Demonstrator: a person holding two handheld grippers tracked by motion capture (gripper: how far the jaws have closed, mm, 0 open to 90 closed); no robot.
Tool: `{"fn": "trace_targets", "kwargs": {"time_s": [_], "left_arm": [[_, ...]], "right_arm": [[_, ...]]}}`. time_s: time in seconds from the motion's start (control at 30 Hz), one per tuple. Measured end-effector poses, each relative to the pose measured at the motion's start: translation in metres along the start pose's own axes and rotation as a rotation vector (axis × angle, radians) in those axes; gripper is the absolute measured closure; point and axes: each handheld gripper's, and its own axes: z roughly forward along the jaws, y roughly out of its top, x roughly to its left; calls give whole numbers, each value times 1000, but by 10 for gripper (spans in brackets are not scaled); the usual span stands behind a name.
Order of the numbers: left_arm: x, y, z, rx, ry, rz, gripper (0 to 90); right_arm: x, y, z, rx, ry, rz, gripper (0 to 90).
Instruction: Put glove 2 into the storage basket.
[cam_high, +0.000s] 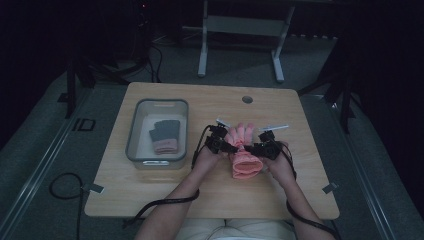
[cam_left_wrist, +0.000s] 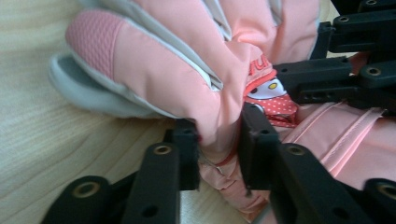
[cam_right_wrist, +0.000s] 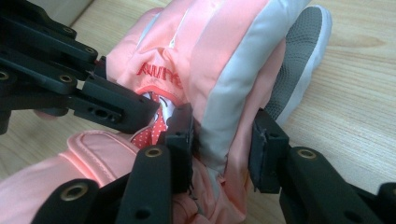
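A pink padded glove (cam_high: 244, 152) with grey trim lies on the wooden table (cam_high: 150, 195), fingers pointing away from the person. My left gripper (cam_high: 224, 145) pinches its left side; in the left gripper view the jaws are shut on a fold of the glove (cam_left_wrist: 187, 65) near a cartoon patch. My right gripper (cam_high: 258, 148) pinches the right side; in the right gripper view its jaws squeeze the glove (cam_right_wrist: 224, 60) at the grey strip. The left gripper's black jaw also shows in the right gripper view, touching the glove.
A clear plastic bin (cam_high: 135, 132) stands to the left of the grippers, holding a folded grey and pink pair of gloves (cam_high: 164, 135). A round cable hole (cam_high: 247, 99) sits near the table's far edge. Cables trail off the near edge.
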Motion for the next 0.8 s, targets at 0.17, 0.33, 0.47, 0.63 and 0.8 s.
{"fn": "trace_targets", "kwargs": {"time_s": [0.17, 0.33, 0.47, 0.63, 0.8], "left_arm": [[-8, 4, -8, 4, 9, 24, 759], [-17, 12, -24, -7, 34, 57, 765], [-23, 17, -41, -16, 55, 79, 765], [-29, 24, -64, -25, 80, 105, 766], [-29, 30, -87, -38, 103, 113, 766]], "right_arm": [[2, -1, -7, -30, 6, 6, 671], [7, 4, -18, -70, 15, -1, 677], [15, 12, -25, -97, 20, -4, 679], [26, 24, -35, -136, 42, -9, 679], [40, 39, -40, -169, 50, -36, 680]]}}
